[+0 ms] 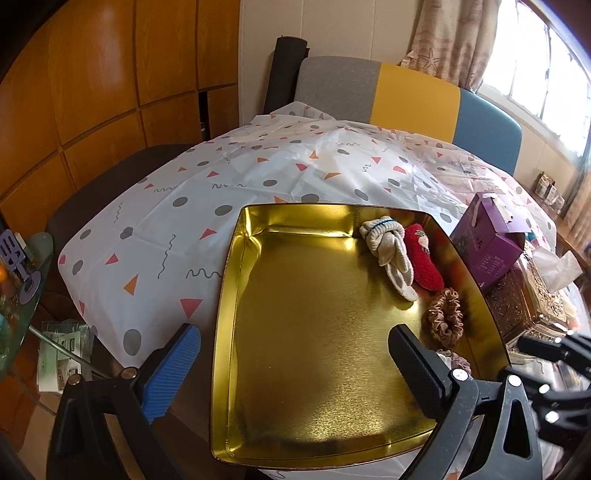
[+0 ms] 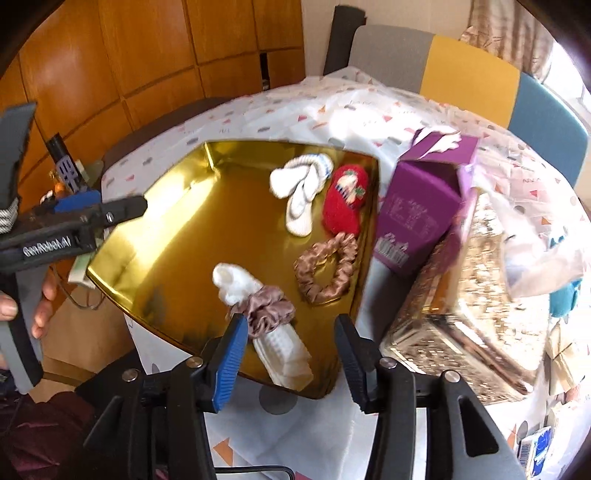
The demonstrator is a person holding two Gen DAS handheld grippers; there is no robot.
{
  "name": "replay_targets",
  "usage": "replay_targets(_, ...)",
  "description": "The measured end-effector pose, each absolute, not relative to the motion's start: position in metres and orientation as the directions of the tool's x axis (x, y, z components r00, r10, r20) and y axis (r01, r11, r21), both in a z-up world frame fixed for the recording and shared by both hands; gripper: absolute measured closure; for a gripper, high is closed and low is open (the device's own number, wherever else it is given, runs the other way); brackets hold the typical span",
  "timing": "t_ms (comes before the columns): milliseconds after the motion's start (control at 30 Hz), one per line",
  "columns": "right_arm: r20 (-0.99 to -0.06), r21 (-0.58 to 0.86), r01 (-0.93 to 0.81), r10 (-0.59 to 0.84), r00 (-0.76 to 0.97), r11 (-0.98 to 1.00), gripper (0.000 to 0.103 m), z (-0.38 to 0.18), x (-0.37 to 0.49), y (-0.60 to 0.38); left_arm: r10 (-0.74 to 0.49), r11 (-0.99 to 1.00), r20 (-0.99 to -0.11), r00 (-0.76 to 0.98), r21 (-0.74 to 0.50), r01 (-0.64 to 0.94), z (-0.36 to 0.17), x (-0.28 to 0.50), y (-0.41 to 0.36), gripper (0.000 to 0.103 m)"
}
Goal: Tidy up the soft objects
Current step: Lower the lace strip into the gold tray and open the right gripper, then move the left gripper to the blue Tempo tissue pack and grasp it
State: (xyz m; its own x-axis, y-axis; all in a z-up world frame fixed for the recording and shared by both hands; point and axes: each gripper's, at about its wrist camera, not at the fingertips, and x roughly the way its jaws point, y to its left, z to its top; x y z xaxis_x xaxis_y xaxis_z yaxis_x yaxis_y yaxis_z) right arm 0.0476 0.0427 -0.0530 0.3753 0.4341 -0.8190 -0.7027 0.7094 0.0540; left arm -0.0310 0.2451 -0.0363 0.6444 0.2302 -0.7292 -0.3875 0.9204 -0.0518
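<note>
Probably home: tablecloth (image 1: 192, 206), curtain (image 1: 447, 33)

purple box (image 1: 487, 243) beside ornate gold tissue box (image 2: 461, 302) | tricolour chair (image 1: 406, 99) behind patterned tablecloth (image 1: 166, 229)

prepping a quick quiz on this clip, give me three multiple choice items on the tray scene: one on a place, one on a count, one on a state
1. Where does the purple box stand?
A. inside the gold tray
B. outside the tray, beside its right wall
C. on the chair

2. How many scrunchies lie in the gold tray?
A. one
B. two
C. four

3. How do the right gripper jaws stand?
A. clamped on the red sock
B. shut on nothing
C. open, pressing on nothing

Key: 1 B, the box sits on the tablecloth against the tray's outer right side. 2 B, a tan scrunchie lies loose and a mauve scrunchie wraps the white sock roll. 3 C, the pads stand apart on either side of the roll.
</note>
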Motion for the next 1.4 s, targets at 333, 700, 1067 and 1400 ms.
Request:
replay_targets(333, -0.762, 0.033, -0.603, 0.41, 0.501, 0.797, 0.054, -0.02, 0.058, -0.011, 0.21, 0.938, -0.722, 0.66, -0.041, -0.344, -0.032, -0.03, 0.23, 0.0)
replay_targets(700, -0.734, 0.05, -0.331, 0.259, 0.628, 0.942, 0.054, -0.007, 0.085, -0.124, 0.187, 0.954, -0.72, 0.669, -0.029, -0.298, -0.03, -0.025, 0.214, 0.0)
replay_targets(1067, -0.775, 0.121, 0.076, 0.046, 0.63, 0.99, 0.054, -0.039, 0.105, -0.263, 0.11, 0.985, -0.714, 0.692, -0.016, -0.174, -0.024, -0.023, 0.182, 0.0)
replay_targets(1400, -0.799, 0.329, 0.33, 0.074, 0.597, 0.885, 0.054, -0.064, 0.093, -0.335, 0.015, 0.999, -0.718, 0.696, -0.02, -0.042, -0.022, -0.018, 0.144, 0.0)
